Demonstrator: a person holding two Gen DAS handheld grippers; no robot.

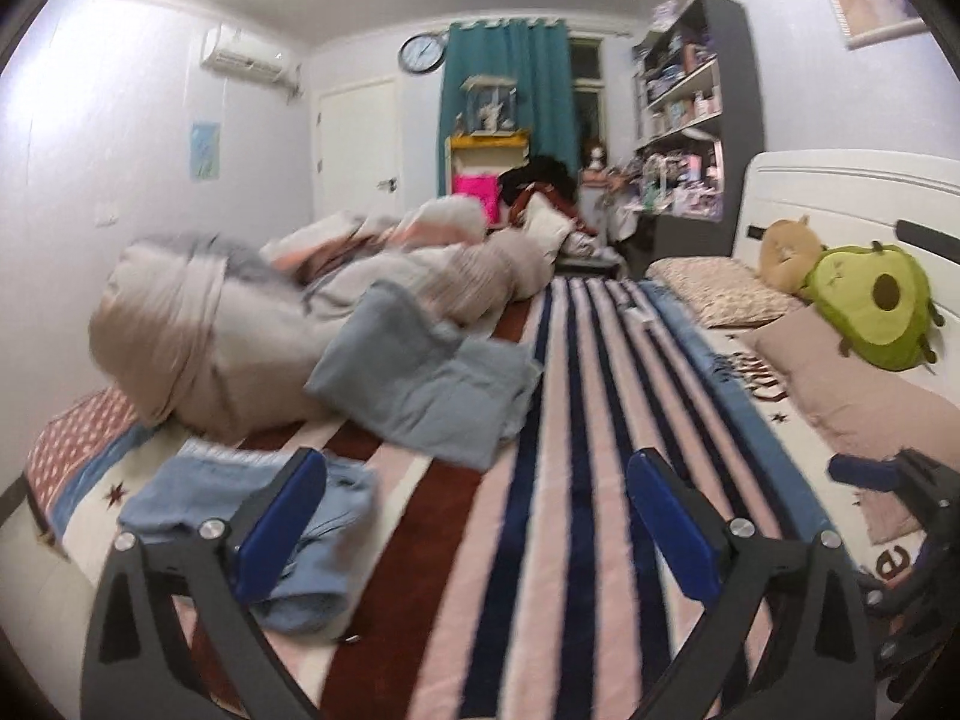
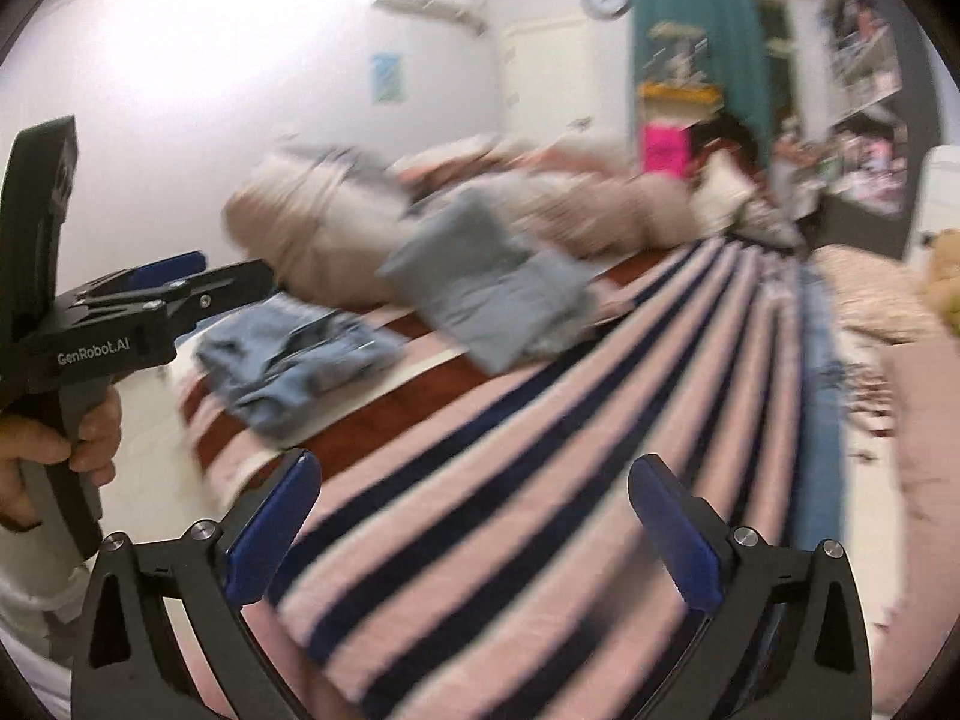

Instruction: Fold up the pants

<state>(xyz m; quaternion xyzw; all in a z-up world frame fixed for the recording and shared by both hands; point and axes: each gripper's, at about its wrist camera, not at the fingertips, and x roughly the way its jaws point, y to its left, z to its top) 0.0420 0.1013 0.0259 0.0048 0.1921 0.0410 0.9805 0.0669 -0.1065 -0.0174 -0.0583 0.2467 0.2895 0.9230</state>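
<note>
While both grippers are hovering wide open and empty, crumpled blue pants (image 1: 288,534) are lying on the striped bed (image 1: 576,480).
Left gripper (image 1: 477,531) is poised beside them; right gripper (image 2: 474,534) is hanging over stripes.

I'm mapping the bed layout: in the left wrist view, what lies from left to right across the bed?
Crumpled light-blue jeans → grey-blue folded pants → striped blanket → patterned pillow → avocado plush.

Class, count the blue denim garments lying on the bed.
2: crumpled jeans near the bed's left edge by the left gripper; a folded pair against the duvet. Others may be hidden.
</note>
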